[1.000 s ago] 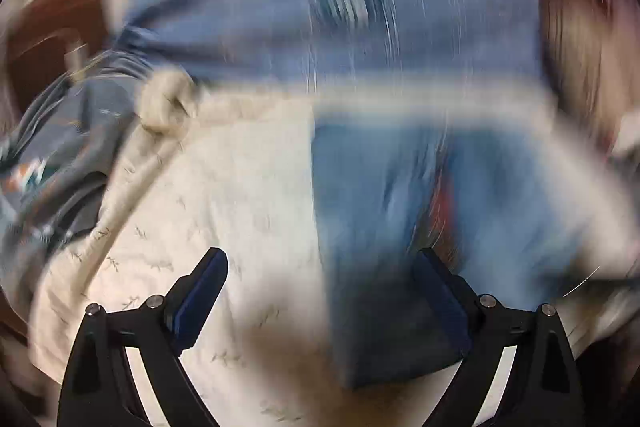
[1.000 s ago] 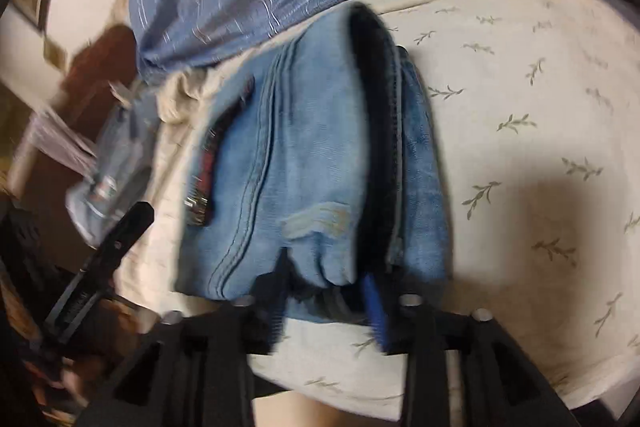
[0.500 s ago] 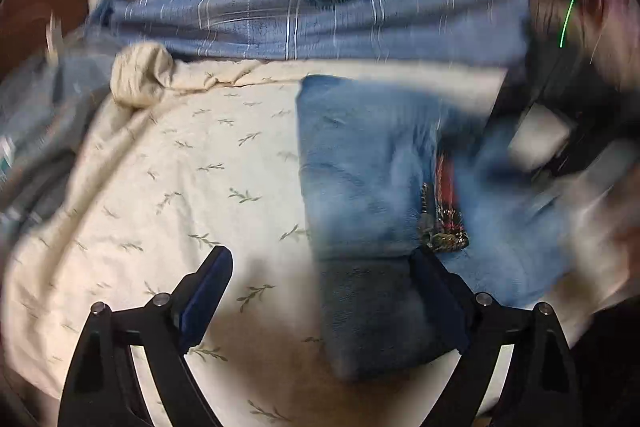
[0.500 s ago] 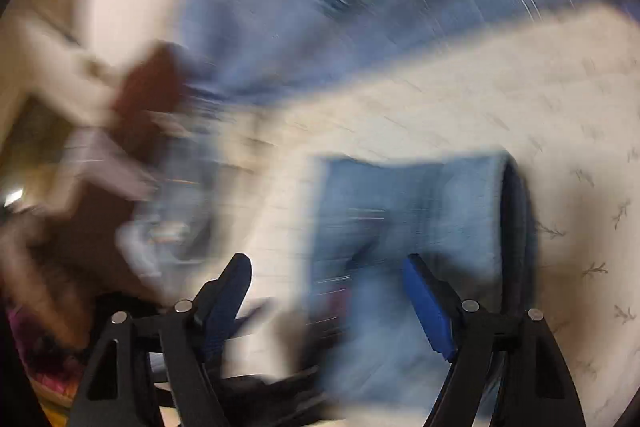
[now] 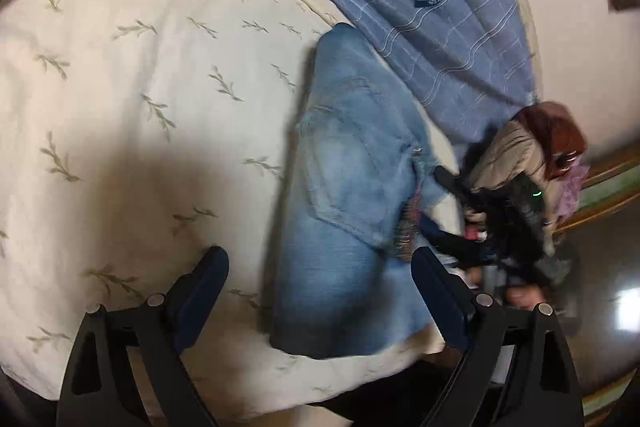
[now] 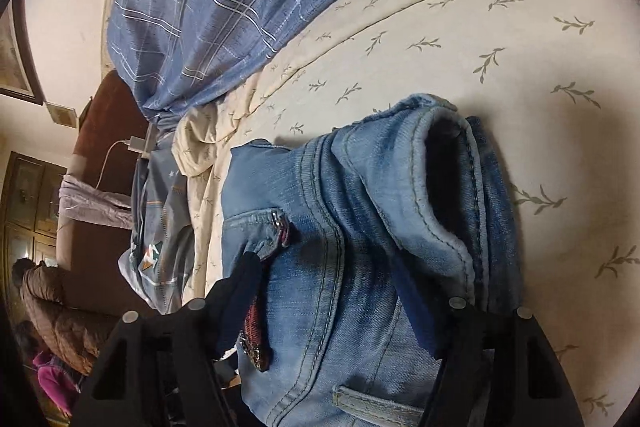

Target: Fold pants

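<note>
You are holding the left gripper [image 5: 318,285] low over the bed [image 5: 132,99], its fingers [image 5: 202,281] standing wide and closing, with the near end of the folded jeans [image 5: 344,211] lying between them; the pads are not pressing the cloth. The jeans are lying folded on the cream leaf-print bedspread, near its edge, with a blue checked pillow [image 5: 420,11] just beyond them. Farther right, you are bringing the right gripper [image 6: 334,301] down over the same jeans [image 6: 360,227], its fingers [image 6: 240,295] also well apart and closing, the denim between them and under them; whether they are pinching it you cannot tell. A red patterned belt [image 6: 254,331] is sitting in the waistband beside the left finger.
</note>
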